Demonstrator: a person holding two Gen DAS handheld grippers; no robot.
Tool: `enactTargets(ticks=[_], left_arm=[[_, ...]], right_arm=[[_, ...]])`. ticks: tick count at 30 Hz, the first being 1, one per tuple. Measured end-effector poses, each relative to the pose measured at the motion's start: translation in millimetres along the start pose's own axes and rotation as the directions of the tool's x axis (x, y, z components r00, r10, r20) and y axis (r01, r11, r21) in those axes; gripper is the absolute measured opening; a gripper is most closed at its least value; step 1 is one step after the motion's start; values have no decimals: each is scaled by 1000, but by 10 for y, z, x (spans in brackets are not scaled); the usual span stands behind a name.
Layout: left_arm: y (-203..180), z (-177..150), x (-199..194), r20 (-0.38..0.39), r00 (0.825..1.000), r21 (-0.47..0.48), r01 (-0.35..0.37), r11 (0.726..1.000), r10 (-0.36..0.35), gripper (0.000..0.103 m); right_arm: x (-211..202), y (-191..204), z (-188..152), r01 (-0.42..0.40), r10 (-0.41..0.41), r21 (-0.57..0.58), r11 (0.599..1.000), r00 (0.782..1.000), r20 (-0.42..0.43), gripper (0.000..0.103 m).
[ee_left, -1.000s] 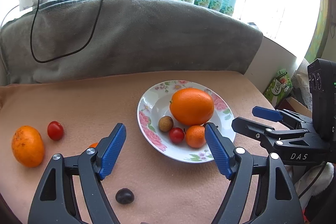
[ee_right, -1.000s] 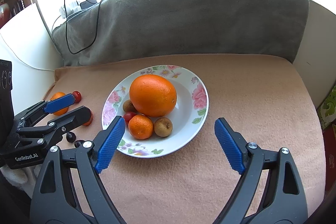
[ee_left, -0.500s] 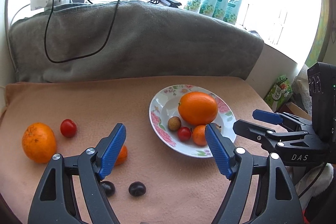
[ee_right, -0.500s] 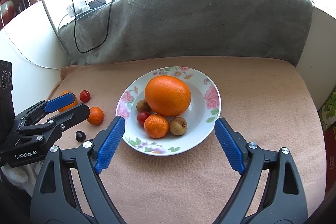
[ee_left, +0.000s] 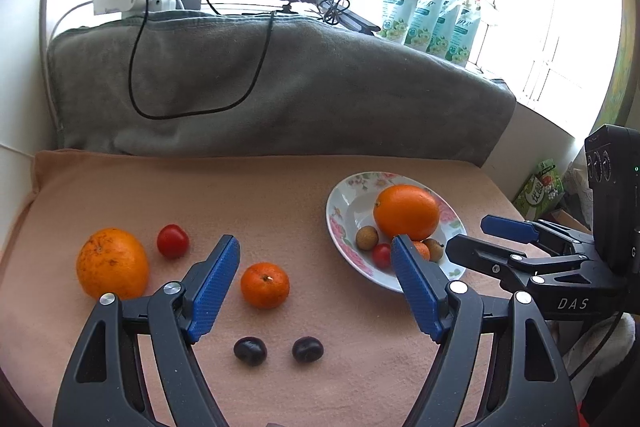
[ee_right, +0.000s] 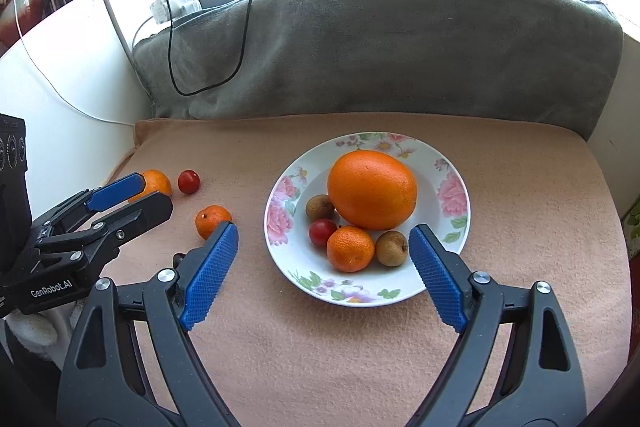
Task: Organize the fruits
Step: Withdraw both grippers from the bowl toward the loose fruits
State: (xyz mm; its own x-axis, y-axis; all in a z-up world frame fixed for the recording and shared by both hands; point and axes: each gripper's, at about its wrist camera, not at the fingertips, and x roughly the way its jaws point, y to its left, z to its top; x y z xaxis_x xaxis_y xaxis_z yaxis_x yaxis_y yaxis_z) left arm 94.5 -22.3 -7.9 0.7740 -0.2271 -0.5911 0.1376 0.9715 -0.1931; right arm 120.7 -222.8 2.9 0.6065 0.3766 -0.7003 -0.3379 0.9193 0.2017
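Left wrist: small glossy tangerine (ee_left: 265,285), left claw (ee_left: 316,287) spread, empty

Bare peach cloth (ee_left: 280,195) lies open across mid-frame between the loose mandarin (ee_left: 265,285) and floral plate (ee_left: 340,247). Two dark fruits (ee_left: 250,350), possibly plums, block the lower centre; a grey cushion (ee_left: 320,87) walls off the top.

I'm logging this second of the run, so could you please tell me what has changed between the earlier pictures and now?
Both tongs, left and right, drew back from the plate, still open and empty; the left view also swung leftwards, revealing the small mandarin and two dark fruits on the cloth. No fruit moved: plate contents, loose orange and tomato lie as before.
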Motion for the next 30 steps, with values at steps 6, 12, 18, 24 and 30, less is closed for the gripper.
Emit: enactTargets(ticks=[6,12,18,24,30], left_arm=[[241,-36,-90,10,1000,-32,-28,999,28,78],[565,-76,-188,25,997,-79,-65,995,67,78],[929,-145,-258,22,993,-130,-113,985,116,78],[1262,-264,-302,4,988,-183,-151,971,154,78],[1494,-360,-295,-15,986,-220,-165,962,166,78]], right_arm=[[83,174,46,-29,29,-11,1000,1000,-10,90],[179,337,76,-64,64,-17,998,998,-15,90],[312,504,141,-103,103,-22,994,994,-29,90],[453,769,198,-118,115,-92,989,993,-38,90],[631,1022,243,-165,158,-118,979,985,-66,90]])
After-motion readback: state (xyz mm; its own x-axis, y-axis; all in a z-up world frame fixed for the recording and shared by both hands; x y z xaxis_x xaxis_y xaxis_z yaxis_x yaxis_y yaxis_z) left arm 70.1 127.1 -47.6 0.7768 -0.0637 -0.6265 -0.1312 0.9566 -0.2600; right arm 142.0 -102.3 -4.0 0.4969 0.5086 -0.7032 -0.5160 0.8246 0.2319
